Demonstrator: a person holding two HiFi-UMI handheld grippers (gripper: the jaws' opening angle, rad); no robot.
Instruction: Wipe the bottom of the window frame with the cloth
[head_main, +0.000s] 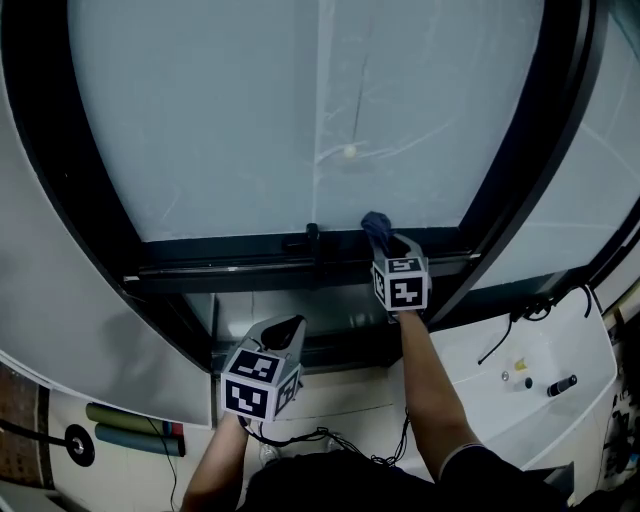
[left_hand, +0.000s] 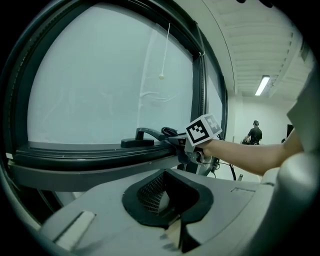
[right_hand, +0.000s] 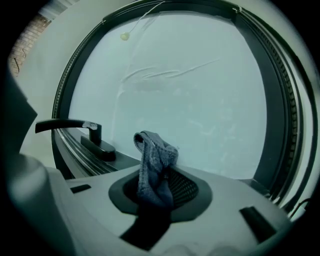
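The black bottom rail of the window frame (head_main: 230, 262) runs across the middle of the head view, with a black handle (head_main: 313, 237) on it. My right gripper (head_main: 385, 240) is shut on a bunched blue-grey cloth (head_main: 375, 222), held at the rail just right of the handle. In the right gripper view the cloth (right_hand: 152, 160) sticks up out of the gripper (right_hand: 155, 192), with the handle (right_hand: 85, 132) to the left. My left gripper (head_main: 290, 325) hangs lower, below the rail, shut with nothing in it. From the left gripper (left_hand: 167, 197) the rail (left_hand: 90, 155) lies ahead.
A blind cord with a bead (head_main: 349, 151) hangs before the pane. A white ledge (head_main: 540, 370) at the right carries a black cable and small items. Rolled tubes (head_main: 130, 425) lie at the lower left, cables (head_main: 320, 437) on the floor. A person (left_hand: 255, 132) stands far off.
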